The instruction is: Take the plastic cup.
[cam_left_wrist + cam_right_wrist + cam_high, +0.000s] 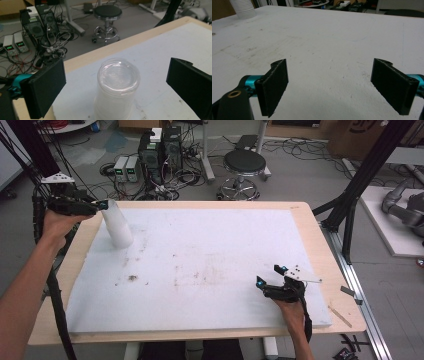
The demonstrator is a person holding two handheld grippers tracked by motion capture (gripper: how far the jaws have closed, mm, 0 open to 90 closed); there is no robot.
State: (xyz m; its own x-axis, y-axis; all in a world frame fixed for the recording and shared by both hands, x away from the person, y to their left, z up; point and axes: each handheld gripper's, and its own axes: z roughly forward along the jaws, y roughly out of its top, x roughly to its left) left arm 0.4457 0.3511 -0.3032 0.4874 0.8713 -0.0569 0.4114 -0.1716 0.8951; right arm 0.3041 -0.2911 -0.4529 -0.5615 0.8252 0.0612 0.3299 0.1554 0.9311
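Overhead, my left gripper (102, 205) hovers at the top of a stack of cups (117, 225) standing upside down near the white mat's (200, 265) far left corner; my right gripper (270, 276) rests near the front right. Left gripper view: jaws spread wide either side of the cups (117, 87), untouching. Right gripper view: jaws apart over bare mat (324, 50), cups (243, 8) far off.

One stack of cups (117, 226) on the worktop (305, 220). Two tools: left (102, 205), right (270, 275). One stool (244, 163).
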